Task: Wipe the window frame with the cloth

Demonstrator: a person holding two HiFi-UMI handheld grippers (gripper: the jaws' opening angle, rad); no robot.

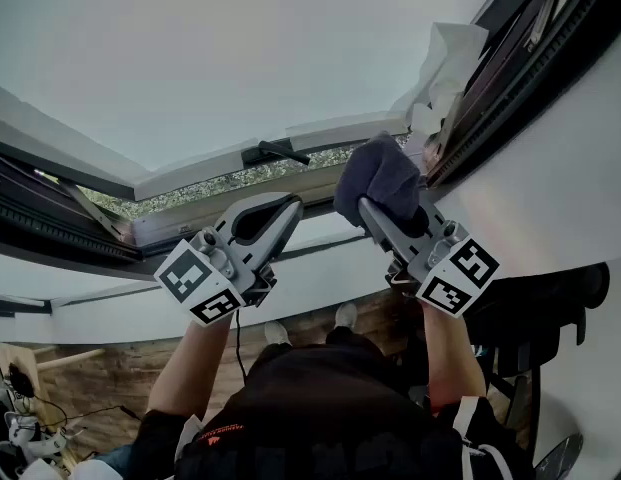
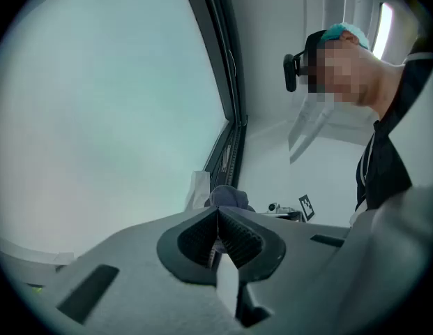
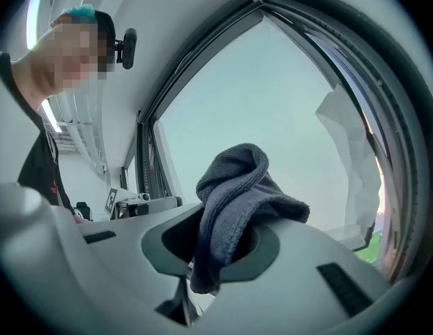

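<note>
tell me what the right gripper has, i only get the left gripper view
Observer: The right gripper is shut on a dark grey cloth that bunches up above it.
Operator: is the cloth near the frame
Observer: In the head view it sits right beside the dark window frame on that gripper's side; I cannot tell whether they touch.
Operator: anything above my left gripper
Observer: A black handle on the sash shows just above the left gripper, apart from it.

Dark blue-grey, finely ribbed cloth (image 1: 382,176). Pale grey left gripper (image 1: 288,208) and right gripper (image 1: 370,208), each bearing black-and-white square markers. White window frame (image 1: 340,131) with a black handle (image 1: 275,151).
</note>
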